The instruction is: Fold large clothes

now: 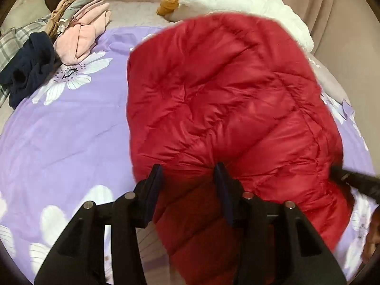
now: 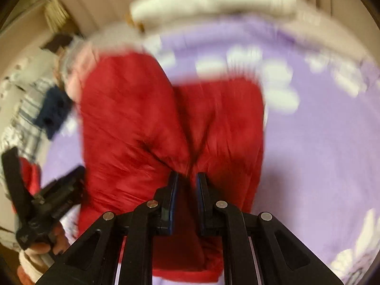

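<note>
A red quilted down jacket (image 1: 225, 99) lies spread on the purple flowered bedspread (image 1: 71, 130). My left gripper (image 1: 188, 168) hovers over the jacket's near edge with its jaws apart; red fabric lies loose between the fingers and the pads do not press on it. The right wrist view is blurred. There my right gripper (image 2: 188, 175) is shut on a pinch of the jacket (image 2: 133, 118), and creases run to its tips. The right gripper's black tip (image 1: 351, 178) shows at the jacket's right edge. A hand (image 2: 42, 247) holds the left gripper (image 2: 47, 201) at lower left.
A pile of folded pink, grey and tan clothes (image 1: 80, 30) sits at the bed's far left, with a navy garment (image 1: 30, 66) and plaid fabric (image 1: 11, 42) beside it. A white plush toy (image 1: 237, 2) with an orange part lies behind the jacket, before beige curtains (image 1: 344, 23).
</note>
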`<move>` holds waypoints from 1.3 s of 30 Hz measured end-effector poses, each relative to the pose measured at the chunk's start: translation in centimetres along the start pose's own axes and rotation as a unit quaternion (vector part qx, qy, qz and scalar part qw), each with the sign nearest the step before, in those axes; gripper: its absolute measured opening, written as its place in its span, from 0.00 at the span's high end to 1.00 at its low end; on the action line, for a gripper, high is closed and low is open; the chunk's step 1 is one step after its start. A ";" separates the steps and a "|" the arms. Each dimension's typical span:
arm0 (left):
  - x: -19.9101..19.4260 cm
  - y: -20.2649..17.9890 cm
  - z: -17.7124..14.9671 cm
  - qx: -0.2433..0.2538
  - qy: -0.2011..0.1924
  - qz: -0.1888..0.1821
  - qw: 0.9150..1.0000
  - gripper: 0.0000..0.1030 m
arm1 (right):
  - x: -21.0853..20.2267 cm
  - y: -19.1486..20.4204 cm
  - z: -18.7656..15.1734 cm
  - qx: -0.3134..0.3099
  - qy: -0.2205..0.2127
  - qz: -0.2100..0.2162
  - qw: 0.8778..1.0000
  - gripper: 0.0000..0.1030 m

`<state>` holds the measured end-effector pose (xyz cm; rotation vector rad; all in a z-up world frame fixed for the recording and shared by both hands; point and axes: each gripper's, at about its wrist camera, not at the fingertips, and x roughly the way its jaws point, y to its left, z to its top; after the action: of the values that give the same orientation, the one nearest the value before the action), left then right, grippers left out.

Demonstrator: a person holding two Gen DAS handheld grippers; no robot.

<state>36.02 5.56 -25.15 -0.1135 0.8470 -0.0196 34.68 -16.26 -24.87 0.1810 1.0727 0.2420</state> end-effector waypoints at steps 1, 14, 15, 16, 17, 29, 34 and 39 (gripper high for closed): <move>0.1 -0.3 -0.7 0.007 -0.018 0.005 1.000 0.53 | 1.2 -0.5 -0.3 0.005 0.003 0.004 1.000 0.88; 0.7 0.5 -0.8 -0.003 -0.041 -0.011 0.999 0.51 | 2.3 -3.4 -1.3 0.019 -0.022 0.067 0.997 0.88; 0.7 0.5 -0.8 -0.007 -0.040 -0.015 0.999 0.51 | 1.9 -3.4 -1.7 0.018 -0.025 0.068 0.997 0.88; 0.7 0.6 -0.8 -0.011 -0.038 -0.019 0.999 0.50 | 1.9 -3.5 -1.8 0.019 -0.027 0.070 0.997 0.88; 0.8 0.8 -0.8 -0.014 -0.037 -0.023 0.999 0.50 | 2.1 -3.7 -1.8 0.021 -0.028 0.073 0.997 0.88; 0.5 1.3 -0.5 -0.046 -0.020 -0.007 0.999 0.46 | 2.1 -3.2 -1.5 0.044 -0.043 0.077 0.995 0.88; -3.3 0.8 -1.8 -0.051 -0.018 0.011 0.998 0.54 | -0.6 -2.2 -3.8 0.043 -0.065 0.043 0.996 0.87; -7.8 -0.2 -3.0 -0.035 -0.027 0.004 0.999 0.59 | -4.9 -0.4 -6.1 0.028 -0.078 0.016 0.996 0.87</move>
<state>28.57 5.53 -21.29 -0.1753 0.7947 0.0204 27.12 -17.84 -23.66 0.2635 0.9218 0.2218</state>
